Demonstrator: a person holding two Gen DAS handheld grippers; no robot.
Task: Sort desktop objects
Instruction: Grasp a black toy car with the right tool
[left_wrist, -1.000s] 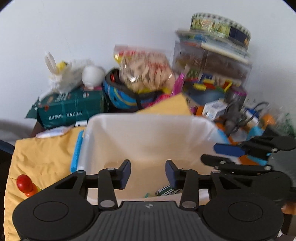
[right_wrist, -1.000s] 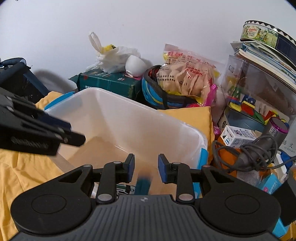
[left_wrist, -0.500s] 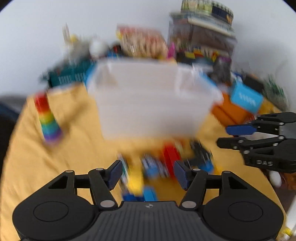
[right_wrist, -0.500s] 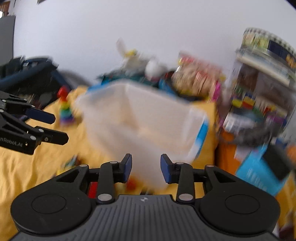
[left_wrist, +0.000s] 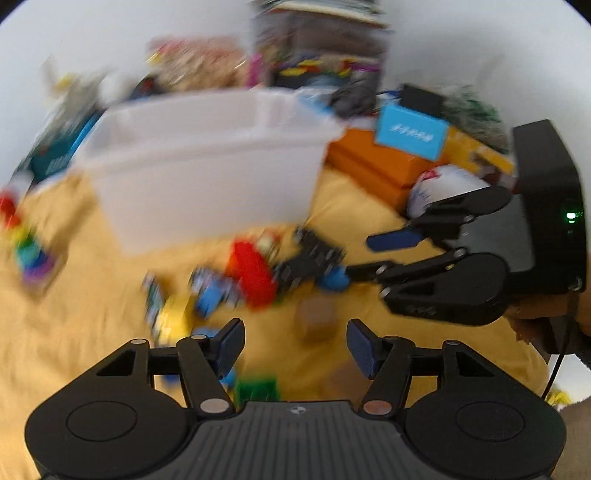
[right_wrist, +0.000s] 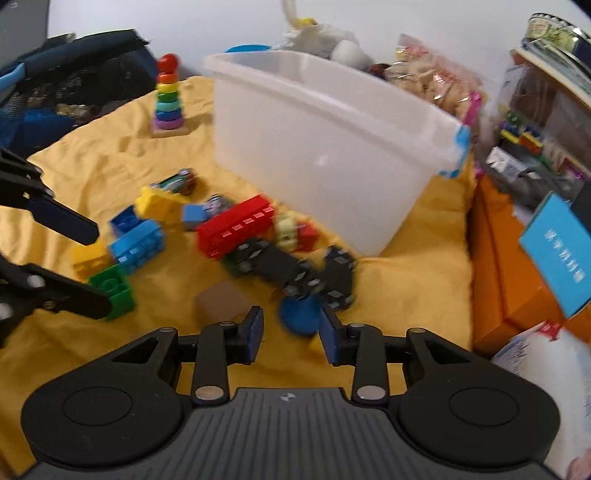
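Hovering at the left, the left gripper (left_wrist: 295, 345) has just been opening; its jaws stand wide, nothing between them. Toy bricks, including a red plastic bus (right_wrist: 236, 230), lie on the yellow cloth (right_wrist: 406, 280) near the translucent white plastic bin (right_wrist: 325, 147). Right gripper (right_wrist: 291, 334): released, empty.

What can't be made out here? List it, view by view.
- Left wrist view: motion blur smears the toy pile on the yellow cloth; only the red block reads, by colour.
- Both views: the inside of the translucent white plastic bin is hidden behind its near wall.
- Right wrist view: the round blue piece is blurred; its kind is unclear.
- Right wrist view: the left gripper is cut by the frame's left edge.
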